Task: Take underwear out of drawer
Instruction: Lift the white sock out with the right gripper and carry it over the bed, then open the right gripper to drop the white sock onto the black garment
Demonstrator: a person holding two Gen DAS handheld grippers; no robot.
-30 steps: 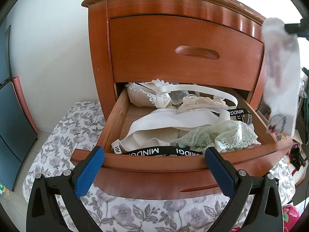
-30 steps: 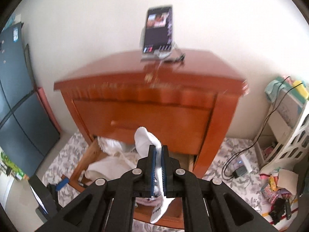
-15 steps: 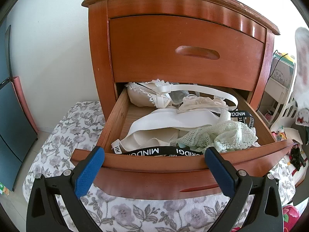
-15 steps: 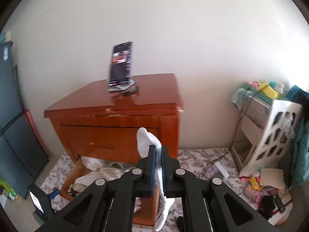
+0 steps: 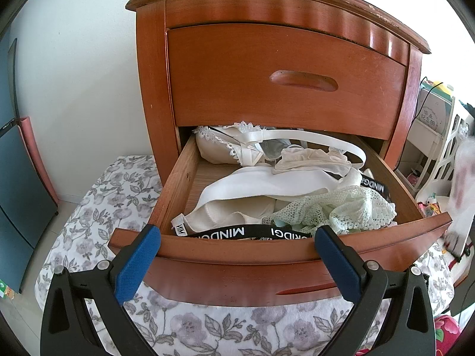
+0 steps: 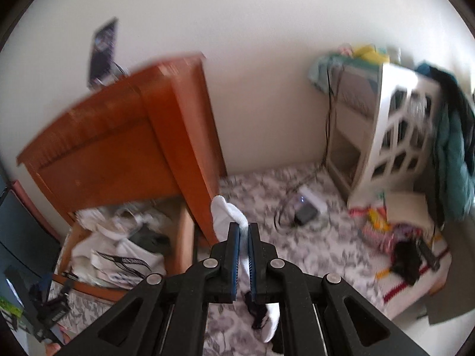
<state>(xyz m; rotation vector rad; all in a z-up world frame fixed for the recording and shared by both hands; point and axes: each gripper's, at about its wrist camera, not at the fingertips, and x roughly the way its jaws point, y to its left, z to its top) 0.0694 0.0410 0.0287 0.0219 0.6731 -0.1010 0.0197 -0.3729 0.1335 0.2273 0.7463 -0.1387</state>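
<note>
The right gripper [image 6: 243, 231] is clamped shut on a white garment [image 6: 227, 210], which pokes up past the pads and hangs below them. A second ago that piece dangled over the drawer; now it has swung clear to the right and hangs above the floral floor covering [image 6: 297, 252], so one item looks to be out and only needs setting down. The left gripper [image 5: 237, 255] stands wide open and empty, hovering just in front of the drawer [image 5: 237, 267] without touching it. Farther in, the open drawer is full of underwear: a black logo waistband [image 5: 237, 233], pale green lace [image 5: 341, 207], white bras [image 5: 237, 184] behind.
</note>
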